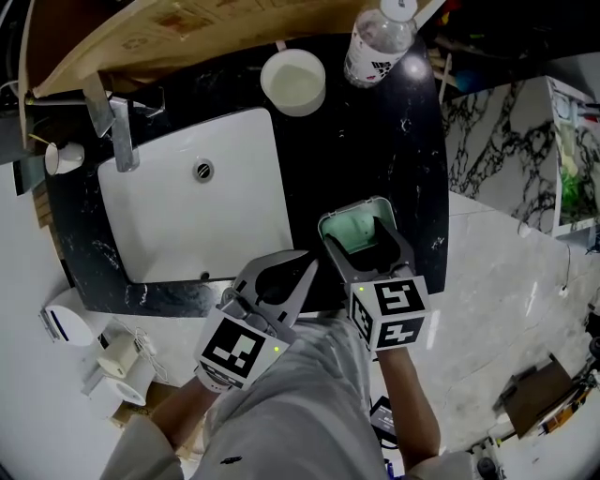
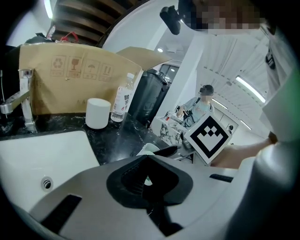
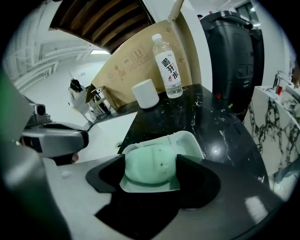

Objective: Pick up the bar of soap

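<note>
A pale green bar of soap (image 3: 150, 161) lies in a white soap dish (image 3: 193, 145) on the black counter right of the sink. In the head view the soap (image 1: 354, 231) shows just past my right gripper (image 1: 367, 246). That gripper (image 3: 151, 175) is open, tilted down, its jaws standing either side of the soap and over the dish's near end; I see no pad pressing on the soap. My left gripper (image 1: 302, 261) hangs over the counter's front edge by the sink corner, shut with nothing in it. Its own view shows its jaws (image 2: 149, 158) closed together.
A white sink basin (image 1: 197, 202) with a faucet (image 1: 117, 131) fills the counter's left. A white cup (image 1: 293, 82) and a water bottle (image 1: 377, 42) stand at the back before a cardboard box (image 1: 159, 28). Paper rolls (image 1: 117, 354) sit below left; a marble partition (image 1: 506, 141) is right.
</note>
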Available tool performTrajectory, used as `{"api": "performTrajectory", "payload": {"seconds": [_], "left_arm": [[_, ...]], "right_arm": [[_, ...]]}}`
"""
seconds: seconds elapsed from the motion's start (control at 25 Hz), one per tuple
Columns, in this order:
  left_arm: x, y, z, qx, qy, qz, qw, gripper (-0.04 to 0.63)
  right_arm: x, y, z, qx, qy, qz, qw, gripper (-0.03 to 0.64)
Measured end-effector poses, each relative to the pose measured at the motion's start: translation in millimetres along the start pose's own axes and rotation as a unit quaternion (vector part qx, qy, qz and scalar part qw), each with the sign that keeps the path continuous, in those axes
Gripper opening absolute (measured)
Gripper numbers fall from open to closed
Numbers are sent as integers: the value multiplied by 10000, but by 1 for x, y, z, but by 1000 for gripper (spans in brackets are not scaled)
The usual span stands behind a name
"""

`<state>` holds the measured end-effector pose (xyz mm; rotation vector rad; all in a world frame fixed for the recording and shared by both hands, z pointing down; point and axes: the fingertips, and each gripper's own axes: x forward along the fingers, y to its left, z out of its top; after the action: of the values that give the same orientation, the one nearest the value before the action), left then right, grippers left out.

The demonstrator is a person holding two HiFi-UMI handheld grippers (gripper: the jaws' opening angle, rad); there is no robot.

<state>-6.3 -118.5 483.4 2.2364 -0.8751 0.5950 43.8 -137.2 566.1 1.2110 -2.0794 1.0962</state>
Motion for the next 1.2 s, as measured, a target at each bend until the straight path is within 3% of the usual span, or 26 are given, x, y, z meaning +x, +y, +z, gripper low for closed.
{"api": "performTrajectory", "payload": {"seconds": [0.24, 0.32, 0.36, 0.56, 0.88, 1.0, 1.2], "left_arm": [[-3, 8, -1, -78, 2, 39, 10000, 6], [-4, 10, -2, -98, -2, 40, 9999, 6], [-4, 10, -3, -106, -2, 39, 9999, 6], [-5, 9, -5, -51, -35, 6, 10000, 6], [1, 29, -21, -8, 216, 230, 9995, 6], [4, 39, -31, -235, 353, 283, 9987, 6], [5, 50, -44, -251, 633, 428, 9968, 6]], "right_arm": [[-4, -2, 4, 63, -29, -164, 9998, 342], [-11, -4, 10, 42, -211, -258, 9994, 276], [-14, -5, 13, 43, -283, -273, 9992, 188], [-20, -1, 19, 357, -361, 33, 9987, 140], [-21, 25, 18, 463, -310, 514, 9971, 129], [-19, 30, 18, 406, -253, 564, 9973, 129], [-19, 34, 20, 92, -247, 416, 9988, 129]]}}
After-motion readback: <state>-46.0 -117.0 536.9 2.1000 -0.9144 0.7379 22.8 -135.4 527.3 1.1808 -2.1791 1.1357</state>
